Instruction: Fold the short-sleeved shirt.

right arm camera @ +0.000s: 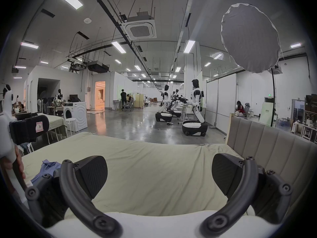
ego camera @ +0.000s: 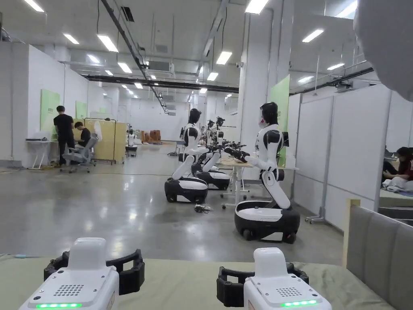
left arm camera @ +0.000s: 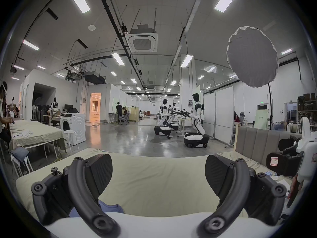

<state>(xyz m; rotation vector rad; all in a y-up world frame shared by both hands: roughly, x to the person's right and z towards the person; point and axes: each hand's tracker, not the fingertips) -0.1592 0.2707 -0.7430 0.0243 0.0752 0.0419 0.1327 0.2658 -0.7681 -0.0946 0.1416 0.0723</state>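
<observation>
Step in hand: approach, folding not yet begun. The left gripper (left arm camera: 158, 176) and right gripper (right arm camera: 159, 176) are held level above the near edge of the bed (right arm camera: 154, 155), jaws spread wide, gripping nothing. The short-sleeved shirt (right arm camera: 48, 170), blue and crumpled, lies near the bed's near left corner, under the left gripper. In the left gripper view, part of it shows (left arm camera: 111, 207), apparently just below the left jaw. The head view looks across the hall, over the shirt. Next move: lower both grippers, then spread the shirt flat.
</observation>
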